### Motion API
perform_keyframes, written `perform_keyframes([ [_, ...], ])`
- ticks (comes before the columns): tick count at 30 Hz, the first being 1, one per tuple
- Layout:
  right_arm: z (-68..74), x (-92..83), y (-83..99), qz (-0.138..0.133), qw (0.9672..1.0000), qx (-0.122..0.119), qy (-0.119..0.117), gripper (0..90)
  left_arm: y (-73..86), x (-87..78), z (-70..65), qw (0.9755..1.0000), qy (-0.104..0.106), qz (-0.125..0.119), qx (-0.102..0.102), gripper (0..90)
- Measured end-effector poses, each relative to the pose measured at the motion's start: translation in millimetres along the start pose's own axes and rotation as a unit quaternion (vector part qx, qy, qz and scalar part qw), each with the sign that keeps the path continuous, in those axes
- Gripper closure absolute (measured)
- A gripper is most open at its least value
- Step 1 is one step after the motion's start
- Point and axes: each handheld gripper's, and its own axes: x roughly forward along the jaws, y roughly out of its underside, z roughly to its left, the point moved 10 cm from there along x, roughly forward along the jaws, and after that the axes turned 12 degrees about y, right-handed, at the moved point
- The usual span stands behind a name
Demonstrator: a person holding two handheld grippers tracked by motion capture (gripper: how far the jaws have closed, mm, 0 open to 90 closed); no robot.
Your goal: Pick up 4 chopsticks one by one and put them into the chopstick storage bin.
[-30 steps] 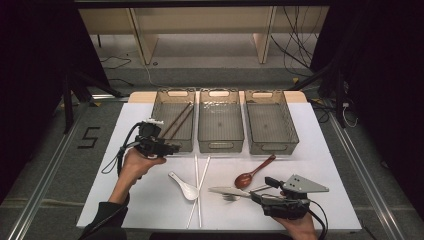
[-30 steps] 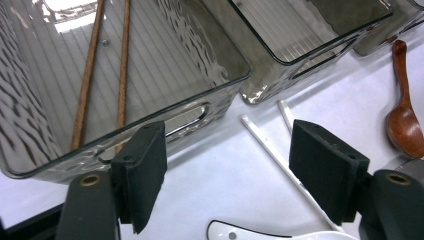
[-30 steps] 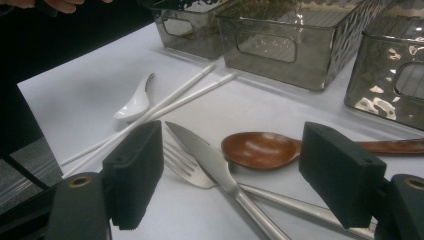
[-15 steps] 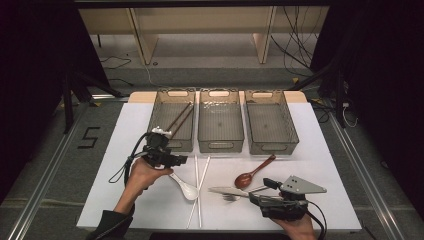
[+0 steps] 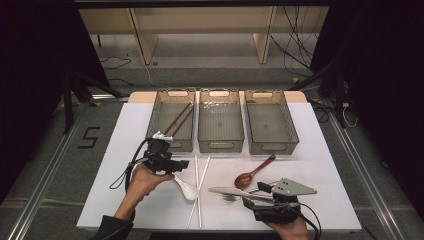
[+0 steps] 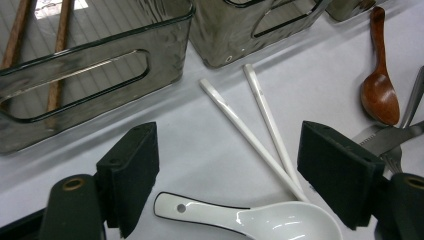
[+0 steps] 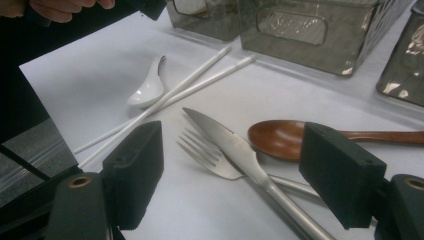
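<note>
— Left gripper [image 5: 176,164]?
— Fingers [image 6: 131,175] spread wide, having just been opening; nothing pinched. Hovering just above the white spoon [image 6: 250,219], whose handle lies between them in the left gripper view.

— Spoon's place?
— On the counter [image 5: 125,150], at 6 o'clock from the left bin [image 5: 172,120], bowl touching the white chopsticks [image 5: 198,185] at its 3 o'clock.

— Right gripper [image 5: 255,197]?
— Fingers [image 7: 134,170] spread too, holding nothing; knife [image 7: 235,150] and fork [image 7: 205,152] on the counter between them in the right gripper view, wooden spoon [image 5: 252,174] at 12 o'clock.

— Inside the left bin?
— Brown chopsticks [image 5: 178,119], probably a pair; hard to tell through the tinted wall.
</note>
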Motion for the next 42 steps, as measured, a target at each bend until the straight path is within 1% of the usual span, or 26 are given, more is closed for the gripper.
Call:
perform_keyframes([
  [4, 8.1, 2.6, 0.2, 0.008, 1.0000, -0.001, -0.003, 26.6, 1.6, -7.0, 0.5, 0.9998, 0.002, -0.022, 0.002, 24.0],
  [5, 12.8, 4.0, -0.2, 0.012, 0.9999, -0.003, -0.005, 26.8, 2.7, -9.4, 1.0, 0.9997, 0.001, -0.024, 0.004, 23.8],
  [6, 12.8, 4.0, -0.2, 0.012, 0.9999, -0.003, -0.005, 26.8, 3.1, -11.1, 1.1, 0.9995, 0.001, -0.031, 0.003, 23.8],
  [7, 18.3, 5.3, -1.0, 0.016, 0.9998, -0.003, -0.008, 27.1, 3.9, -13.1, 1.4, 0.9993, 0.002, -0.036, 0.003, 23.1],
  [8, 18.3, 5.3, -1.0, 0.016, 0.9998, -0.003, -0.008, 27.1, 4.9, -15.0, 1.8, 0.9992, 0.001, -0.041, 0.003, 23.1],
  [9, 25.9, 7.0, -2.0, 0.020, 0.9997, -0.006, -0.015, 27.9, 6.4, -16.8, 2.4, 0.9990, 0.000, -0.044, 0.003, 23.0],
  [11, 33.9, 9.3, -3.0, 0.025, 0.9994, -0.007, -0.021, 28.5, 11.2, -20.3, 3.2, 0.9987, -0.004, -0.051, 0.004, 22.8],
  [12, 33.9, 9.3, -3.0, 0.025, 0.9994, -0.007, -0.021, 28.5, 11.2, -20.3, 3.2, 0.9987, -0.004, -0.051, 0.004, 22.8],
  [14, 42.4, 11.8, -4.2, 0.030, 0.9992, -0.010, -0.026, 29.4, 14.3, -22.5, 3.6, 0.9985, -0.008, -0.055, 0.005, 22.6],
  [15, 50.4, 15.2, -4.6, 0.038, 0.9988, -0.018, -0.027, 30.1, 15.5, -23.6, 3.6, 0.9982, -0.009, -0.059, 0.005, 22.3],
  [16, 54.7, 16.8, -5.0, 0.040, 0.9985, -0.019, -0.031, 30.6, 16.8, -24.8, 3.2, 0.9981, -0.007, -0.060, 0.004, 22.2],
  [19, 66.2, 22.8, -5.9, 0.049, 0.9980, -0.025, -0.032, 31.6, 19.2, -29.6, 2.5, 0.9973, -0.008, -0.073, 0.003, 21.7],
  [20, 66.2, 22.8, -5.9, 0.049, 0.9980, -0.025, -0.032, 31.6, 19.9, -30.7, 2.3, 0.9969, -0.008, -0.078, 0.003, 21.7],
  [21, 70.1, 25.0, -5.8, 0.053, 0.9977, -0.027, -0.032, 31.9, 21.0, -32.4, 2.6, 0.9967, -0.010, -0.080, 0.005, 21.5],
  [22, 76.6, 29.6, -5.1, 0.063, 0.9970, -0.033, -0.032, 32.3, 22.1, -33.7, 2.5, 0.9964, -0.010, -0.084, 0.004, 21.2],
  [24, 83.2, 34.1, -3.7, 0.073, 0.9961, -0.037, -0.034, 32.7, 24.9, -35.9, 3.0, 0.9957, -0.010, -0.092, 0.006, 20.8],
  [26, 85.9, 36.5, -2.9, 0.078, 0.9957, -0.039, -0.033, 32.8, 28.0, -36.8, 2.7, 0.9949, -0.009, -0.101, 0.000, 20.6],
  [29, 95.7, 47.2, 1.1, 0.095, 0.9938, -0.049, -0.031, 32.7, 33.1, -37.5, 2.7, 0.9948, -0.009, -0.102, -0.002, 20.1],
  [30, 95.7, 47.2, 1.1, 0.095, 0.9938, -0.049, -0.031, 32.7, 34.1, -37.5, 2.6, 0.9945, -0.010, -0.104, -0.003, 20.1],
  [31, 100.3, 52.4, 3.5, 0.105, 0.9925, -0.056, -0.032, 32.7, 35.9, -38.2, 2.6, 0.9947, -0.010, -0.102, -0.003, 19.8],
  [34, 104.2, 57.3, 5.3, 0.114, 0.9915, -0.054, -0.033, 32.7, 38.3, -39.1, 2.2, 0.9939, -0.012, -0.109, -0.003, 19.8],
  [35, 107.2, 61.8, 7.1, 0.122, 0.9902, -0.060, -0.034, 32.7, 39.4, -39.7, 2.0, 0.9940, -0.011, -0.109, -0.002, 19.5],
  [38, 110.7, 65.3, 8.5, 0.128, 0.9893, -0.062, -0.032, 32.7, 40.7, -41.1, 0.4, 0.9929, -0.010, -0.118, -0.002, 19.5],
  [39, 114.3, 68.7, 10.3, 0.134, 0.9879, -0.070, -0.032, 32.7, 41.6, -41.6, 0.3, 0.9931, -0.010, -0.117, 0.002, 19.4],
  [40, 114.3, 68.7, 10.3, 0.134, 0.9879, -0.070, -0.032, 32.7, 42.0, -41.5, -0.1, 0.9928, -0.010, -0.119, 0.000, 19.4],
  [42, 118.5, 73.7, 13.5, 0.142, 0.9862, -0.080, -0.028, 32.8, 42.7, -41.1, -0.3, 0.9927, -0.010, -0.120, -0.001, 19.2],
])
